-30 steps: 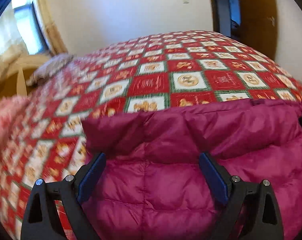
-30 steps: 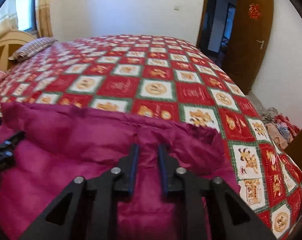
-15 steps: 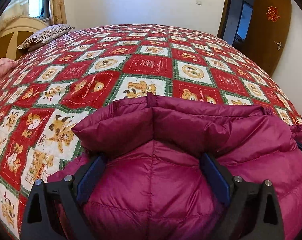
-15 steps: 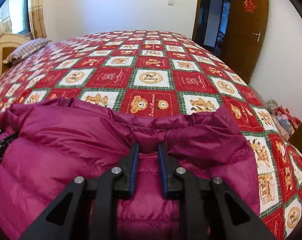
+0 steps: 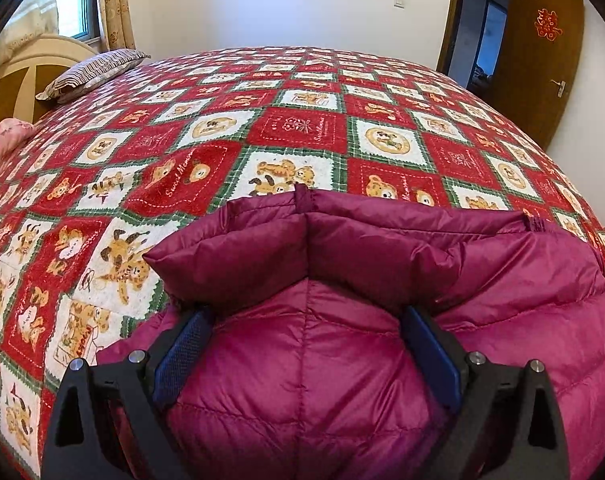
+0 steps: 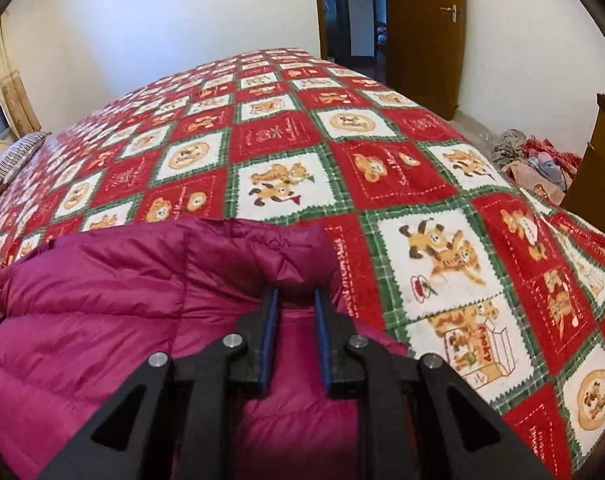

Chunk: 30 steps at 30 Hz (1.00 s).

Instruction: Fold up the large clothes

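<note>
One magenta down jacket (image 5: 342,360) lies puffed on the bed, near edge, folded hem rolled up ahead of both tongs. Left gripper (image 5: 306,324): jaws spread wide, a thick bulge of jacket between the blue pads (image 5: 182,356), fabric touching both; can't tell if it's actually clamped or just straddled. Right gripper (image 6: 296,300): jaws narrow and closing, a thin fold of the same jacket (image 6: 102,300) pinched between them, near the jacket's right corner. Beyond the tongs: red/white/green teddy-bear quilt (image 5: 302,128) across the whole bed. Striped pillow (image 5: 94,72) far left by the headboard (image 5: 18,76). Brown door (image 6: 422,32) far right, clothes pile (image 6: 538,164) on the floor beside the bed
</note>
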Motion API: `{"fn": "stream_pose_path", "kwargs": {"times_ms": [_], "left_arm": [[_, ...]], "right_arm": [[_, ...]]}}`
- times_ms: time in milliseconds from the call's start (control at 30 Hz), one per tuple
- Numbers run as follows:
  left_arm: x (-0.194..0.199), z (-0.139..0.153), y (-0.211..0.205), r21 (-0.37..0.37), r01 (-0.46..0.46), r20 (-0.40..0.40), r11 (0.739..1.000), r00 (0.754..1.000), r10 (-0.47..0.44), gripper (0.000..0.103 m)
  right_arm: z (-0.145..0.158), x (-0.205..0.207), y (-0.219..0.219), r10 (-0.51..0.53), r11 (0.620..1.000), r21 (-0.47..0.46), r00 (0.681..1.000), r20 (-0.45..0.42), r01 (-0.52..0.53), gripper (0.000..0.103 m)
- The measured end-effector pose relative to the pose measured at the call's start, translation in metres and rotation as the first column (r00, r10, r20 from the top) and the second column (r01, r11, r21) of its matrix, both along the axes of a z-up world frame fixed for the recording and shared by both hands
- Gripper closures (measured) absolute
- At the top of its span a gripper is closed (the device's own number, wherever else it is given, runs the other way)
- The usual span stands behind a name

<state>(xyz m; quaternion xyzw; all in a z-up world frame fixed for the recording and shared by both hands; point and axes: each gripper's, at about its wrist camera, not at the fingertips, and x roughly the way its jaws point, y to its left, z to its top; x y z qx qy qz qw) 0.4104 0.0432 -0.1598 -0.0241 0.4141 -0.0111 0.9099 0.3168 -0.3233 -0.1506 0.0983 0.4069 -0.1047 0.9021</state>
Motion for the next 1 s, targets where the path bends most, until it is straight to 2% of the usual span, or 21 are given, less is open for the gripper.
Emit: {"fn": "stream_pose_path", "kwargs": {"times_ms": [200, 367, 400, 433, 500, 533, 667, 733, 800, 900, 1000], "left_arm": [[0.0, 0.0, 0.0, -0.003, 0.0, -0.002, 1.0, 1.0, 0.0, 0.006], [0.0, 0.0, 0.0, 0.001, 0.001, -0.004, 1.0, 1.0, -0.001, 0.006], [0.0, 0.0, 0.0, 0.004, 0.001, -0.004, 1.0, 1.0, -0.001, 0.006], [0.0, 0.0, 0.0, 0.006, 0.001, -0.004, 1.0, 1.0, -0.001, 0.006], [-0.001, 0.0, 0.001, 0.005, 0.001, -0.006, 1.0, 1.0, -0.001, 0.006], [-0.001, 0.0, 0.001, 0.005, 0.002, -0.007, 1.0, 1.0, -0.002, 0.006], [-0.006, 0.004, -0.001, 0.026, 0.021, -0.031, 0.999, 0.999, -0.02, 0.006], [-0.018, 0.013, -0.002, 0.053, 0.074, -0.054, 0.996, 0.996, -0.071, 0.006], [-0.037, 0.026, 0.004, 0.065, 0.09, -0.042, 0.994, 0.995, -0.087, 0.006], [-0.082, 0.045, 0.023, 0.004, 0.074, 0.007, 0.997, 0.997, -0.074, 0.006], [-0.115, 0.048, 0.04, -0.023, 0.03, 0.051, 0.999, 0.998, -0.029, 0.006]], "right_arm": [[-0.004, 0.002, -0.007, -0.022, 0.999, 0.037, 1.0, 0.013, 0.022, 0.085], [0.001, 0.002, 0.0, -0.013, 1.0, -0.017, 1.0, -0.023, 0.013, 0.085], [0.003, 0.003, 0.002, -0.009, 0.999, -0.041, 0.999, -0.044, 0.007, 0.085], [0.01, 0.001, 0.009, -0.009, 0.995, -0.103, 0.998, -0.07, 0.002, 0.085], [0.029, -0.015, 0.023, 0.0, 0.989, -0.145, 1.0, -0.016, -0.002, 0.085], [0.042, -0.029, 0.034, 0.03, 0.992, -0.126, 0.999, 0.031, -0.026, 0.085], [0.063, -0.066, 0.075, 0.117, 0.992, -0.059, 0.987, 0.109, -0.111, 0.085], [0.061, -0.076, 0.093, 0.153, 0.988, -0.02, 0.982, 0.112, -0.151, 0.085], [0.055, -0.085, 0.108, 0.177, 0.984, 0.003, 0.978, 0.111, -0.178, 0.085], [0.042, -0.096, 0.131, 0.21, 0.976, 0.044, 0.972, 0.11, -0.216, 0.085], [0.035, -0.094, 0.147, 0.228, 0.97, 0.06, 0.966, 0.121, -0.237, 0.085]]}}
